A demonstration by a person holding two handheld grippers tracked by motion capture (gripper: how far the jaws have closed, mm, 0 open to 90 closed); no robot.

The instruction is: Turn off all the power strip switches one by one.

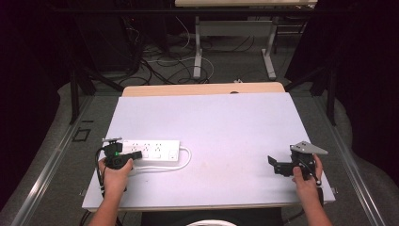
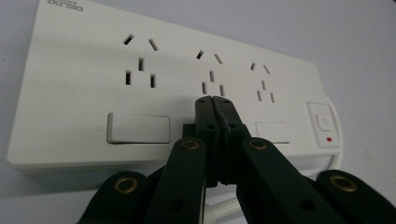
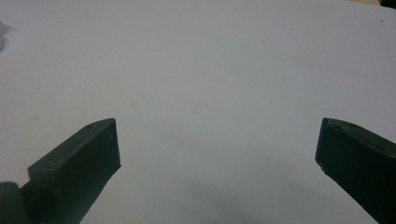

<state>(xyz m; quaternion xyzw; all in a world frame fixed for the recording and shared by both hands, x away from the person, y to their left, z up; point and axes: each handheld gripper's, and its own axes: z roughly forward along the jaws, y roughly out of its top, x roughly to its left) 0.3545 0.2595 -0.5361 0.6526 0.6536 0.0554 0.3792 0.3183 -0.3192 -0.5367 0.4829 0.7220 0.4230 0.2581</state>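
Left gripper (image 2: 215,100) pressing down with jaws clenched together, nothing between them, tips sitting on the middle rocker switch of the white power strip (image 2: 93,93), just below the middle socket (image 2: 211,74). Power strip lying flat on the near left part of the white table (image 1: 226,127), long side running left to right, three sockets in a row along its top. Showing a wide white rocker switch (image 2: 137,128) under the left socket, another switch (image 2: 273,132) under the right one, and a square main button (image 2: 323,122) at the right end with a small red light (image 2: 329,139) glowing beneath it. White cord (image 1: 186,162) looping out from the strip's right end and curling back along the near edge toward the left hand (image 1: 114,174). Moving outward: right gripper (image 1: 277,165) resting well apart at the near right of the table, jaws spread wide, holding nothing, pointing left across bare surface, right hand (image 1: 307,175) wrapped around its body. Beyond the table, a tangle of cables (image 1: 160,66) lying on the floor by a desk frame (image 1: 233,42).
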